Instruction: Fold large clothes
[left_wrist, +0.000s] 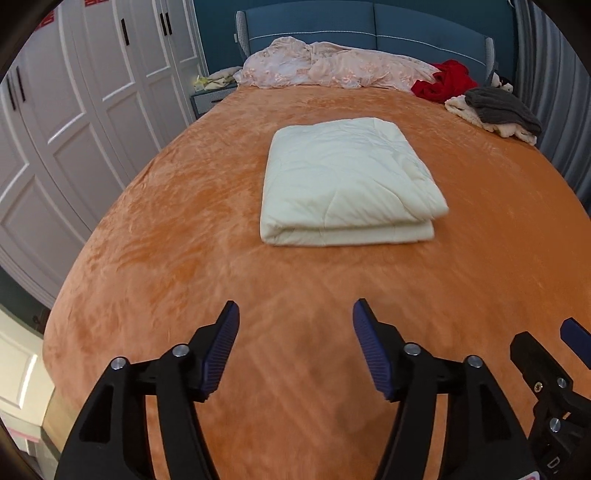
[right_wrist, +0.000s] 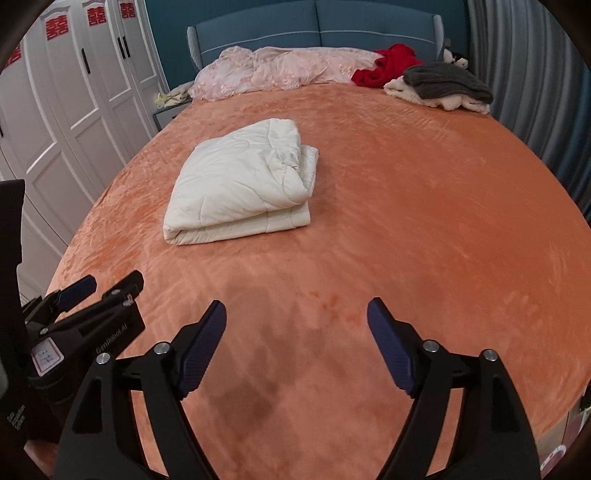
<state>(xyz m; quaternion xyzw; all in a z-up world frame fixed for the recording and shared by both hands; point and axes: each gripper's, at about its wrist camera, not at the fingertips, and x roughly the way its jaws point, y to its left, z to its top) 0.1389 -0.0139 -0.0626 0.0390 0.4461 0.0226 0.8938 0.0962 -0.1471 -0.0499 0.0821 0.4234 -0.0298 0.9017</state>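
A cream quilted blanket lies folded into a thick rectangle in the middle of the orange bed. It also shows in the right wrist view, left of centre. My left gripper is open and empty, hovering over the bedspread well short of the blanket. My right gripper is open and empty, also near the foot of the bed. The left gripper shows at the lower left of the right wrist view. Part of the right gripper shows at the lower right edge of the left wrist view.
A pink crumpled duvet lies along the blue headboard. A red garment and a grey and cream pile sit at the far right corner. White wardrobe doors stand on the left, a grey curtain on the right.
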